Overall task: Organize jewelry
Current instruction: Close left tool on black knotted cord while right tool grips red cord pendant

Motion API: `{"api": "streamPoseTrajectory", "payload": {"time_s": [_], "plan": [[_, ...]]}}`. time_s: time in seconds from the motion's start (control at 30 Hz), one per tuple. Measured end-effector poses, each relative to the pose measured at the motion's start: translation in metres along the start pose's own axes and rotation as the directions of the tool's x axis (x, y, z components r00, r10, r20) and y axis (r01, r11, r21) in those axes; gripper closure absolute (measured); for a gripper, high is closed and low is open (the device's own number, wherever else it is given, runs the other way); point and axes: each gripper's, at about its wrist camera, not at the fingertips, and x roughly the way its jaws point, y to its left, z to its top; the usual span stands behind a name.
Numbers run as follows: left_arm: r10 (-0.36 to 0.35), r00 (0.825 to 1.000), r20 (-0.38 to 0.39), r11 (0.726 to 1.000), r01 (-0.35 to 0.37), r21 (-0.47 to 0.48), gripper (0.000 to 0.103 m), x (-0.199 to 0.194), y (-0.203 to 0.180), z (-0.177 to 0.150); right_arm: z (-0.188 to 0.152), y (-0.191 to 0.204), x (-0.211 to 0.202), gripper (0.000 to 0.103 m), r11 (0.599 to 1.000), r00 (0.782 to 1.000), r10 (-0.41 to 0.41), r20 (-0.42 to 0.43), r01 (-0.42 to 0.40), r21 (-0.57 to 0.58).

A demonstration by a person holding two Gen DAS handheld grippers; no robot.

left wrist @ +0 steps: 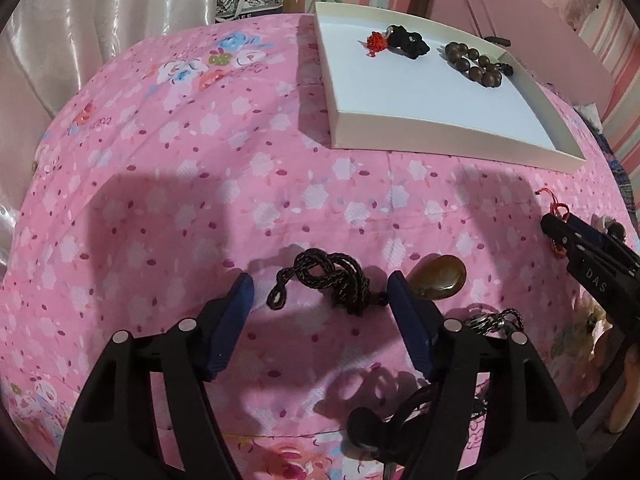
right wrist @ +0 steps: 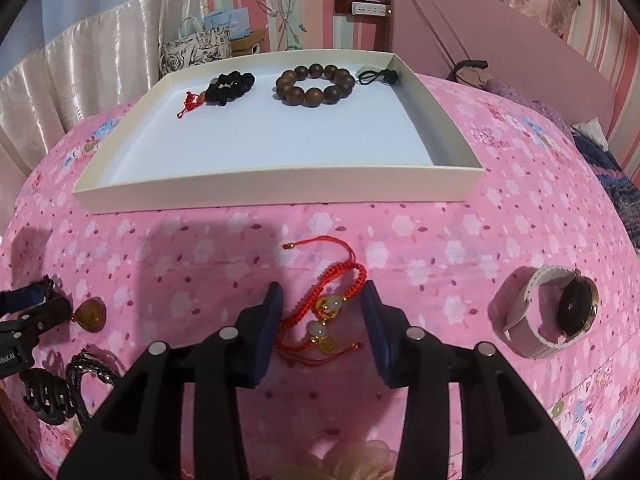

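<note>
My left gripper (left wrist: 320,284) is open over the pink bedspread, its fingers either side of a black braided cord (left wrist: 324,284) tied to a brown stone pendant (left wrist: 438,278). My right gripper (right wrist: 322,294) is open around a red woven bracelet (right wrist: 332,300) with pale and gold beads. The white tray (right wrist: 280,190) behind holds a black bead bracelet (right wrist: 232,84), a brown wooden bead bracelet (right wrist: 316,84) and a small green pendant on a black cord (right wrist: 374,74). The right gripper also shows at the right edge of the left wrist view (left wrist: 560,232).
A wristwatch with a pale strap (right wrist: 544,316) lies at the right. A black hair claw (right wrist: 46,400) and a dark braided bracelet (right wrist: 92,368) lie at the lower left. A pink headboard (right wrist: 480,40) and curtains stand behind the bed.
</note>
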Motion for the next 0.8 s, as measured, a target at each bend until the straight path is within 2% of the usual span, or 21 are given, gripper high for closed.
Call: {"api": "streamPoseTrajectory", "payload": {"time_s": [0.07,0.17,0.23,0.43,0.53,0.6,0.8], "plan": [[-0.01,1.0,0.002,1.0,0.01,-0.002,0.039,0.0,0.001,0.001,0.0,0.0,0.0,0.063,1.0,1.0,0.004,0.002,-0.004,-0.003],[-0.022,1.0,0.006,1.0,0.022,-0.01,0.042,-0.001,0.004,0.001,-0.001,0.0,-0.001,0.069,1.0,1.0,0.023,0.003,-0.023,-0.01],[-0.03,0.999,0.011,0.999,0.03,-0.015,0.047,-0.002,0.005,0.001,-0.003,0.001,-0.002,0.075,0.999,0.999,0.034,0.005,-0.034,-0.014],[-0.042,0.999,0.021,0.999,0.043,-0.025,0.063,-0.003,0.007,0.001,-0.005,0.003,-0.003,0.083,0.998,0.999,0.052,0.011,-0.051,-0.023],[-0.053,0.998,0.02,0.998,0.054,-0.034,0.065,-0.003,0.009,0.002,-0.005,0.003,-0.004,0.085,0.998,0.998,0.059,0.013,-0.059,-0.022],[-0.053,0.998,0.02,0.998,0.054,-0.039,0.073,-0.004,0.01,0.001,-0.006,0.003,-0.004,0.086,0.998,0.998,0.063,0.013,-0.063,-0.02],[-0.058,0.998,0.023,0.997,0.059,-0.041,0.074,-0.004,0.01,0.0,-0.006,0.001,-0.005,0.09,0.997,0.997,0.076,0.015,-0.076,-0.009]]}}
